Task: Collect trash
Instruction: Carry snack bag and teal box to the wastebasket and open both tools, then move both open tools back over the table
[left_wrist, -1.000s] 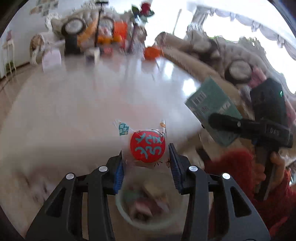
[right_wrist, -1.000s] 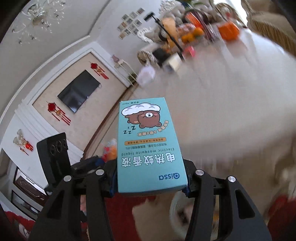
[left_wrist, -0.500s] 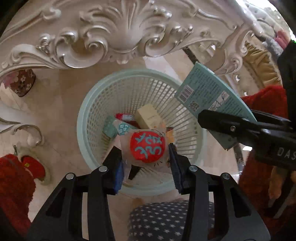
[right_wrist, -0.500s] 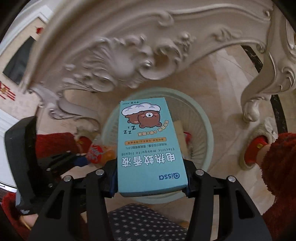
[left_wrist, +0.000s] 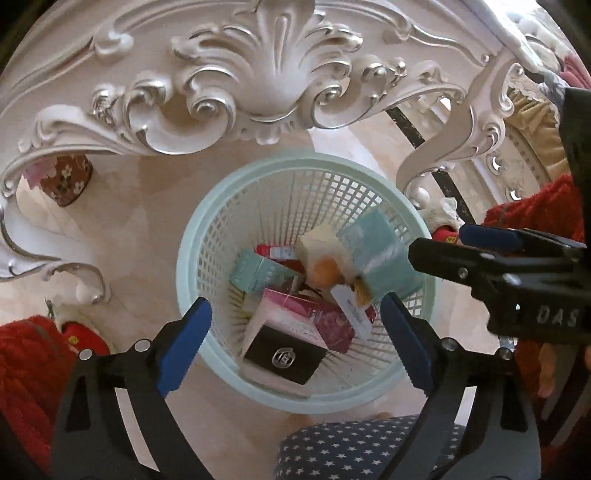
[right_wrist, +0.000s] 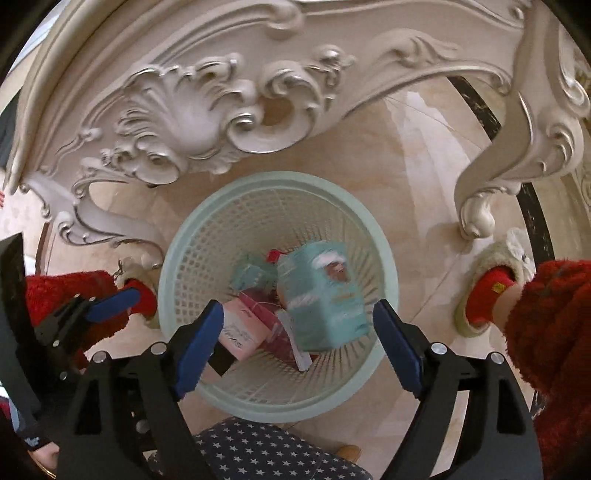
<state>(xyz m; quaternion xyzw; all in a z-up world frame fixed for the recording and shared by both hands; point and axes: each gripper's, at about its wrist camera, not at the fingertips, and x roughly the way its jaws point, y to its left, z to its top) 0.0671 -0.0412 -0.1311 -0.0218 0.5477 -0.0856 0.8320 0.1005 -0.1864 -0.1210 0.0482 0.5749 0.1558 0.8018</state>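
My left gripper (left_wrist: 295, 336) is spread wide, empty, above the mint basket (left_wrist: 207, 225). My right gripper (right_wrist: 299, 347) is also released, empty. The teal box (right_wrist: 325, 295), blurred, sits inside the basket on other boxes; the snack packet (left_wrist: 325, 271), blurred too, is beside it. The basket stands under a carved white table (left_wrist: 266, 74).
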